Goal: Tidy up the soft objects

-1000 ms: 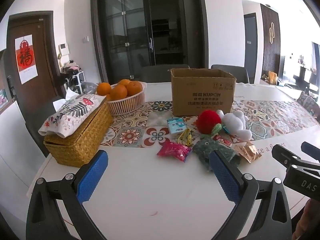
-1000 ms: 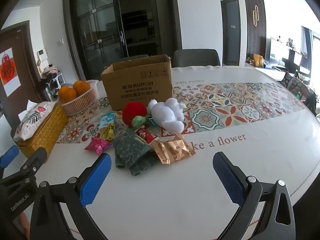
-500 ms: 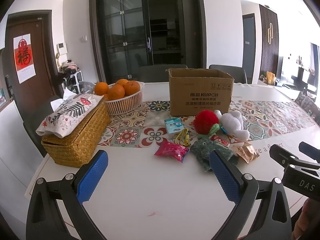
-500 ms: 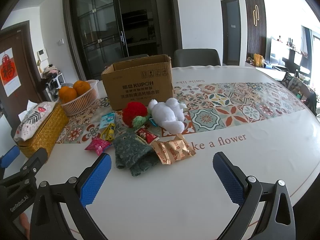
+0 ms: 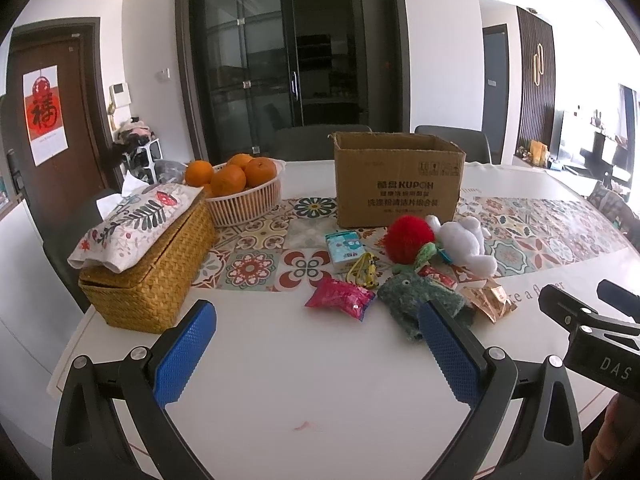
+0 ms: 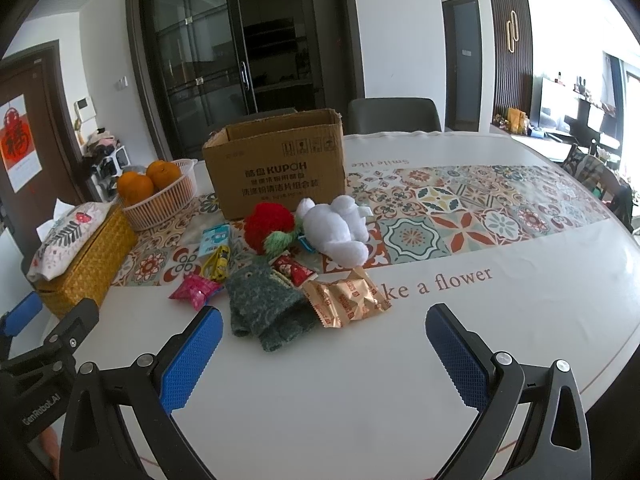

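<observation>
Evidently nothing is sorted: the fluffy white plush toy [image 6: 338, 230], red pompom [image 6: 269, 224] and green knitted plush [image 6: 266, 304] lie outside the brown cardboard box [image 6: 280, 168]; both the left hand-held gripper [image 5: 316, 354] and the right hand-held gripper [image 6: 320, 354] gape empty.

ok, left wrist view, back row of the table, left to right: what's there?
Wicker tissue box → basket of oranges → cardboard box.
</observation>
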